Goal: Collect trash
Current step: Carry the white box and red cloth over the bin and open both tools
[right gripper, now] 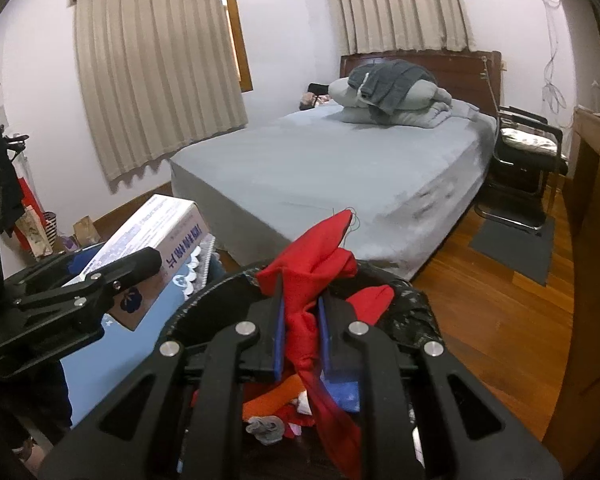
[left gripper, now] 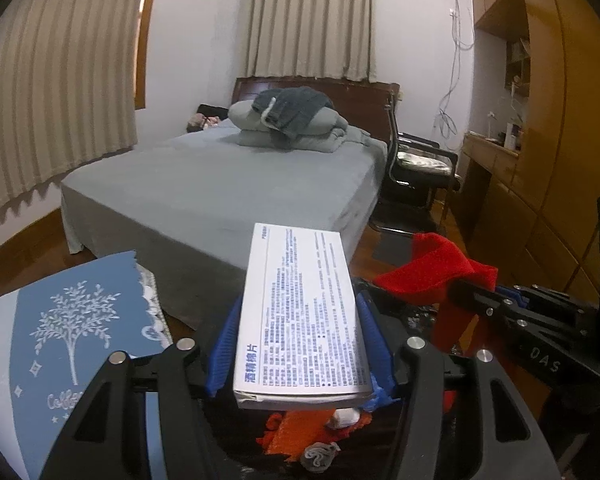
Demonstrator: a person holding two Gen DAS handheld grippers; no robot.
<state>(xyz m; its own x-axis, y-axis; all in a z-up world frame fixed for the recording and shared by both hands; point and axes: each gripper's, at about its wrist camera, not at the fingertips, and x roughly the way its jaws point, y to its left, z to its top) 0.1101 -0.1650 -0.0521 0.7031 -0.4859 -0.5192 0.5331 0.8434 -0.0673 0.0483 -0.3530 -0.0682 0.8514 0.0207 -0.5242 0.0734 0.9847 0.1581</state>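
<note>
- My left gripper point(left gripper: 300, 344) is clamped on the white box point(left gripper: 300, 312). The box sticks far out in front of my fingers, so it could tip and slip out.
- My right gripper point(right gripper: 300, 336) squeezes the red cloth point(right gripper: 312, 280). Its long tail hangs below and could snag.
- The black trash bag point(right gripper: 412, 312) sits just under both grippers. If I let go too early, things could miss it and land on the floor point(right gripper: 500, 312).
</note>
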